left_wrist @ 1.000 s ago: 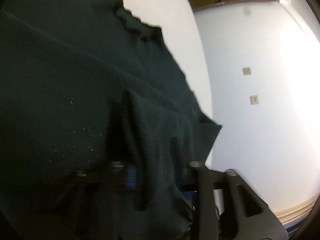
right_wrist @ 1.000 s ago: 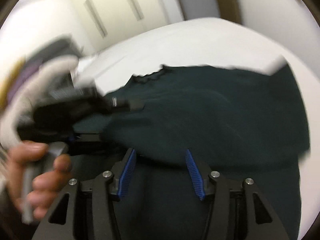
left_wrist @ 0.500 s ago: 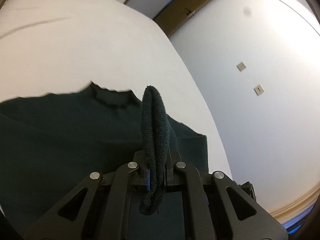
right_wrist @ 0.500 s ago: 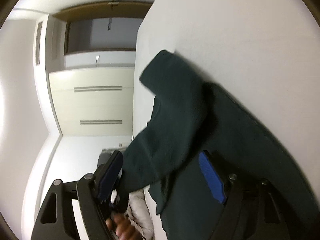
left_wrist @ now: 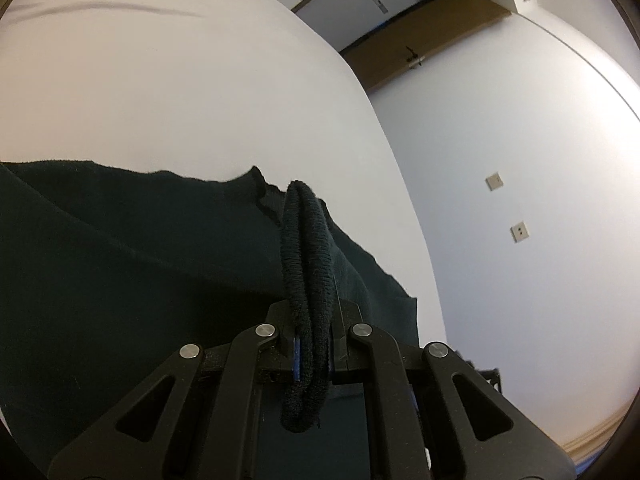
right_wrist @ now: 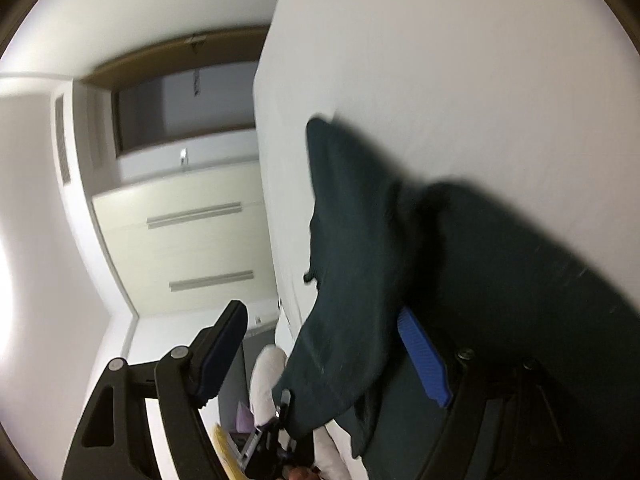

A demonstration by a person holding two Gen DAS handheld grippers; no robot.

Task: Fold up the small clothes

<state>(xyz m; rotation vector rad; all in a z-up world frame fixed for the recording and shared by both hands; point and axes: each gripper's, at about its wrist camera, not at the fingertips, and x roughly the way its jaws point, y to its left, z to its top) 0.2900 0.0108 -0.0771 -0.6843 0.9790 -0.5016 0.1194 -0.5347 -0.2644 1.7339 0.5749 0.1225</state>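
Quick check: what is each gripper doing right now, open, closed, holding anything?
Left gripper: closed, pinching a doubled edge of the dark green sweater.
Right gripper: open, sweater fabric between the fingers, not gripped.

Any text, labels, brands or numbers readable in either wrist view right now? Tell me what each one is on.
No readable text in either view.
Small sign on the door: too small and blurred to read.
Two wall plates: blank, no lettering visible.
Dark sweater: no tag or print showing.
Wardrobe: plain, no markings.
Left tongs and right tongs: no brand visible.
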